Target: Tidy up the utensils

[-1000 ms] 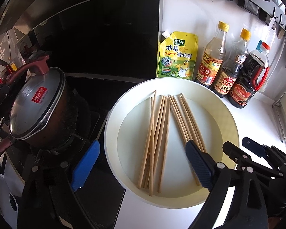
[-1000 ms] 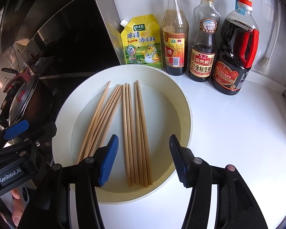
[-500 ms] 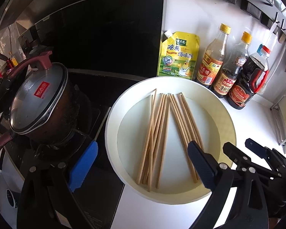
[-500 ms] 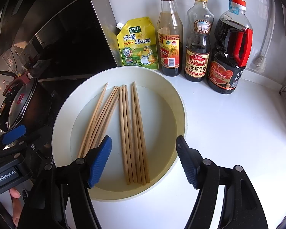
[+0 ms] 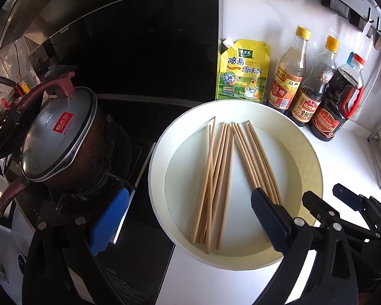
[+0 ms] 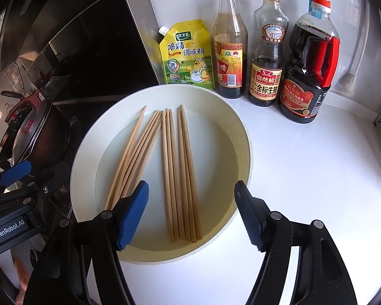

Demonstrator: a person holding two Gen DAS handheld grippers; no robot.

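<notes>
Both grippers (image 5: 188,218) (image 6: 190,213) hover wide open, holding nothing, over the white basin's (image 6: 243,137) near rim; wooden chopsticks (image 6: 180,172) lie lengthwise, tips toward frame top

Left wrist: steeply down from the stove side, close | Right wrist: steeply down from the counter side, close | Shared: plate (image 5: 315,157) (image 6: 243,137) of chopsticks (image 5: 216,178) (image 6: 177,172), condiment bottles (image 5: 289,76) (image 6: 229,50)

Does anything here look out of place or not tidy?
Yes. The chopsticks lie loose in the white plate, split in two fanned groups; the group nearer the stove is crossed and uneven. Nothing looks spilled or broken.
</notes>
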